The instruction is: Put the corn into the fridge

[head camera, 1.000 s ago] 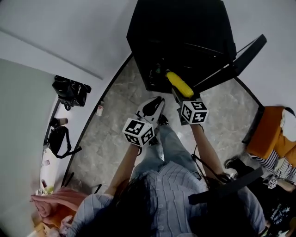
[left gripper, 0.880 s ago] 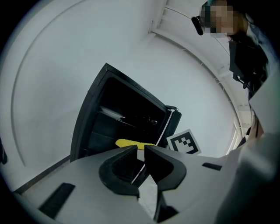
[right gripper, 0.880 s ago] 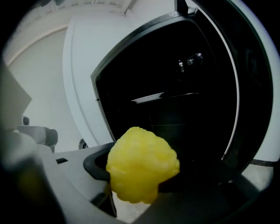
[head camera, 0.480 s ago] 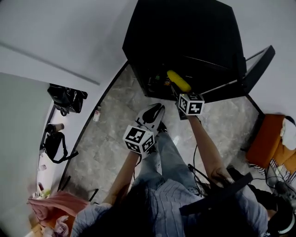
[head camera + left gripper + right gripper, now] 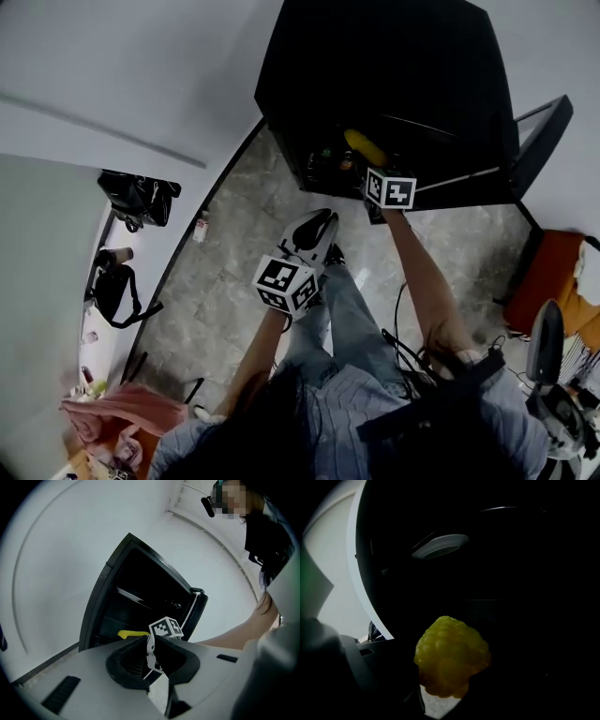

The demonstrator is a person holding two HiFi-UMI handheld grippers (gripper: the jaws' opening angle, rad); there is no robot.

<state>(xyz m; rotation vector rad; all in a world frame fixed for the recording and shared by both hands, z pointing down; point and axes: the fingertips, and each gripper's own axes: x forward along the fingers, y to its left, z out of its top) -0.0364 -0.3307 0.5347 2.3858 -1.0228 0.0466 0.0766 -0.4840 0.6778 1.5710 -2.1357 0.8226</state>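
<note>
The yellow corn (image 5: 364, 145) is end-on in the right gripper view, corn (image 5: 451, 663), held up in the dark mouth of the black fridge (image 5: 375, 66). My right gripper (image 5: 375, 169) is shut on it, with its marker cube just outside the opening. The fridge door (image 5: 539, 131) stands open to the right. My left gripper (image 5: 314, 228) hangs lower over the stone floor, shut with nothing in it. In the left gripper view the corn (image 5: 131, 633) pokes left of the right gripper's cube (image 5: 165, 628), in front of the fridge (image 5: 136, 597).
Small items sit low inside the fridge (image 5: 328, 155), and a pale round disc (image 5: 440, 545) shows higher up. Black bags (image 5: 139, 199) and a small bottle (image 5: 202, 228) lie along the left wall. An orange seat (image 5: 548, 272) is at the right.
My right gripper has carried the corn forward, from in front of the fridge into its opening. The left gripper has stayed about where it was.
</note>
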